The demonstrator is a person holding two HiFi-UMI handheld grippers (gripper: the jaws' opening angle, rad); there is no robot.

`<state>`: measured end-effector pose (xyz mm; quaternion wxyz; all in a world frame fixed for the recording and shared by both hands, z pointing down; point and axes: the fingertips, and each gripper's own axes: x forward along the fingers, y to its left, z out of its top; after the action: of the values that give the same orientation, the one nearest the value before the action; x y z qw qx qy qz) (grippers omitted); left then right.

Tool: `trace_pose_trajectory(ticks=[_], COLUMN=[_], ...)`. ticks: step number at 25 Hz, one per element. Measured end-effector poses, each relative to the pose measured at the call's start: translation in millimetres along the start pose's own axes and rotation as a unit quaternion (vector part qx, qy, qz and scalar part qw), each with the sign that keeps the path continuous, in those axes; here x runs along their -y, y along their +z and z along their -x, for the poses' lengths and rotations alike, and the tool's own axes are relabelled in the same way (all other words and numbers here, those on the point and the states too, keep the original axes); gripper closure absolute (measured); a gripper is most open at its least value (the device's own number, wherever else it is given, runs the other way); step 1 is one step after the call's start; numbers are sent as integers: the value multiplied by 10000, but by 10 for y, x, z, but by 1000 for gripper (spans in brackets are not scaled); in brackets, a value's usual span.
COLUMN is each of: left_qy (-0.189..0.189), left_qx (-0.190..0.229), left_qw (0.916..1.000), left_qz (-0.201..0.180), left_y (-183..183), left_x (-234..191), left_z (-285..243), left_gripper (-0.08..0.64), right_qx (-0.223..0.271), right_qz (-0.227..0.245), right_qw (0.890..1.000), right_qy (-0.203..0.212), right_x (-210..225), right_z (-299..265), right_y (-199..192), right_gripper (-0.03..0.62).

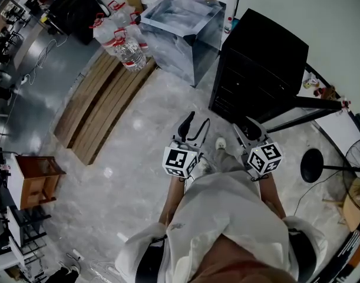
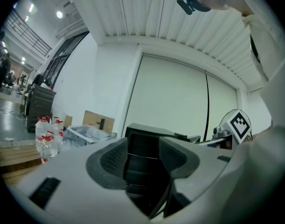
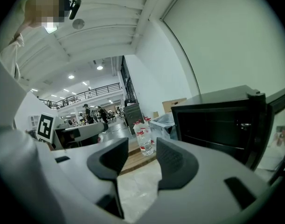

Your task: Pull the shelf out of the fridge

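The shelf (image 3: 212, 143) is sitting inside the black fridge (image 1: 259, 63), which is standing on the floor with its door (image 1: 312, 106) open. The left gripper (image 1: 196, 125) and right gripper (image 1: 248, 128) are hanging released and empty, short of it. Ideally both are reaching in low and clamping the shelf's front edge evenly.

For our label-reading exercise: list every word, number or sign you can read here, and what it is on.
No readable text anywhere.
Left gripper and right gripper: black-and-white marker squares only, no letters.
Water bottles: any print too small to read.
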<state>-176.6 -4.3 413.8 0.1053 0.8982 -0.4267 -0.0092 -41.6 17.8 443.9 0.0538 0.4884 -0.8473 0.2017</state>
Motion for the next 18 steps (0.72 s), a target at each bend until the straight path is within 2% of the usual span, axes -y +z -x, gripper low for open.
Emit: trace_pose_trajectory(ticks=[6,18], left_qy=[-70,-395], left_qx=[-63,-403], left_qw=[9999,9984], left_qz=[42,82], left_y=[-3,-109], left_x=[-109,-181], left_z=[-205,-1064], left_gripper=[342,342], right_qx=[-22,-85], right_qz=[-38,-565], right_qw=[10000,9982], right_qy=[-42,-178], right_x=[132,846], right_z=[-169,-510], right_y=[28,33], right_gripper=[407,410])
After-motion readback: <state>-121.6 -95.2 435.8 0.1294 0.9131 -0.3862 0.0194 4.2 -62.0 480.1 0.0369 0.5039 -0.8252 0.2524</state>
